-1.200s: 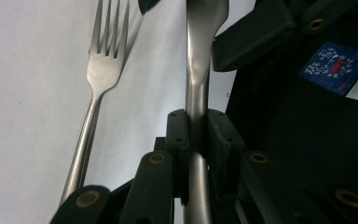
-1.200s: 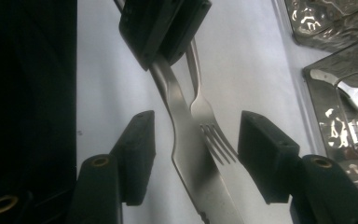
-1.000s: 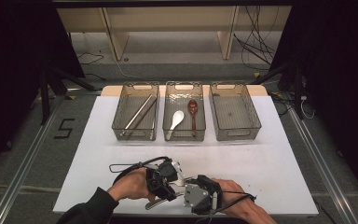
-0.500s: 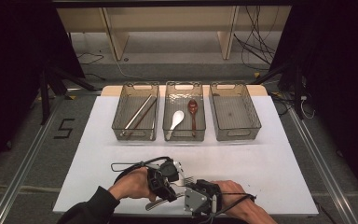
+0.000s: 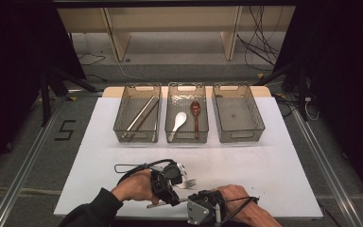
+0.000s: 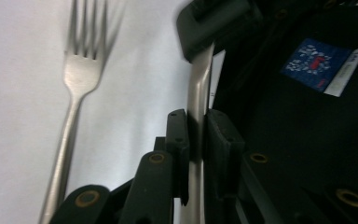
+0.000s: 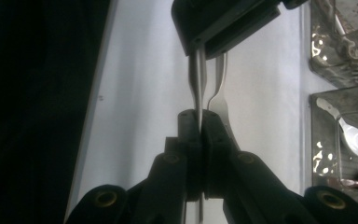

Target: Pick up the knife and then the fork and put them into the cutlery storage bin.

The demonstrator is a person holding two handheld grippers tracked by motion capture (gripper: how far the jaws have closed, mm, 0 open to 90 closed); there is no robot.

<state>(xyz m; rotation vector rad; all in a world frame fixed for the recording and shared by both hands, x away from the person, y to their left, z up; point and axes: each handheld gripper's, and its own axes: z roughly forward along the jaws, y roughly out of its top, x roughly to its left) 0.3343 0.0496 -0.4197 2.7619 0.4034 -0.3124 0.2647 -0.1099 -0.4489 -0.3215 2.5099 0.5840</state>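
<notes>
Metal handle (image 6: 197, 100) of a utensil now sits pinched between both claws near the tabletop (image 5: 274, 165) front edge: the right claw (image 7: 199, 122) has just been closing and is clenched on it, where a second ago it stood apart. The left claw (image 6: 196, 135) grasps the same handle. A fork (image 6: 77, 79) lies beside it. The piece seems ready for handover.

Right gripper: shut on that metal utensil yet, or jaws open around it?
Shut. The right gripper has just been closing, and its pads now press the metal utensil's handle, which the left gripper also clamps.
</notes>
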